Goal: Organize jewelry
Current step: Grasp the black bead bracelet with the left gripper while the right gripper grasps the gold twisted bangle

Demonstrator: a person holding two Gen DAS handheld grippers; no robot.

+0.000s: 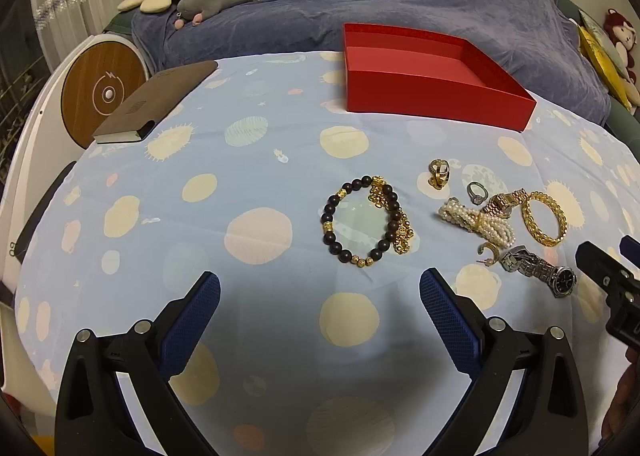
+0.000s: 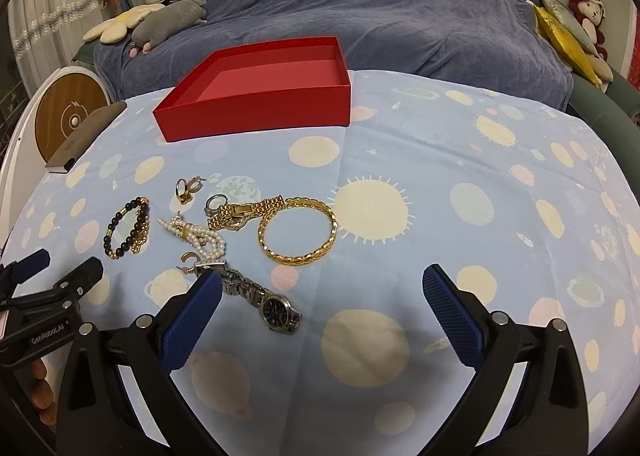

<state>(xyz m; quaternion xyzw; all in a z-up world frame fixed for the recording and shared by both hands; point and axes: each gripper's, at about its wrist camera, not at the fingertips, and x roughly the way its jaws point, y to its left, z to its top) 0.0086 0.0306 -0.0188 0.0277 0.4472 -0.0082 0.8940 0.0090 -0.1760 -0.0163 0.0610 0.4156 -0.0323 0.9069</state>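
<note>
An empty red box (image 1: 432, 95) (image 2: 256, 111) stands at the far side of the table. Jewelry lies loose on the cloth: a dark bead bracelet (image 1: 362, 221) (image 2: 127, 227), a pearl strand (image 1: 478, 221) (image 2: 198, 236), a gold bangle (image 1: 544, 217) (image 2: 298, 231), a gold link bracelet (image 2: 248, 211), rings (image 1: 439, 172) (image 2: 185, 187), and a silver watch (image 1: 540, 270) (image 2: 264, 302). My left gripper (image 1: 320, 292) is open, short of the bead bracelet. My right gripper (image 2: 322, 288) is open, its left fingertip (image 2: 208, 288) over the watch strap.
A brown notebook (image 1: 160, 103) and a round wooden charger (image 1: 102, 93) lie at the far left. A blue-covered sofa (image 2: 360, 7) with plush toys is behind the table. The spotted blue cloth (image 2: 460, 175) covers the table.
</note>
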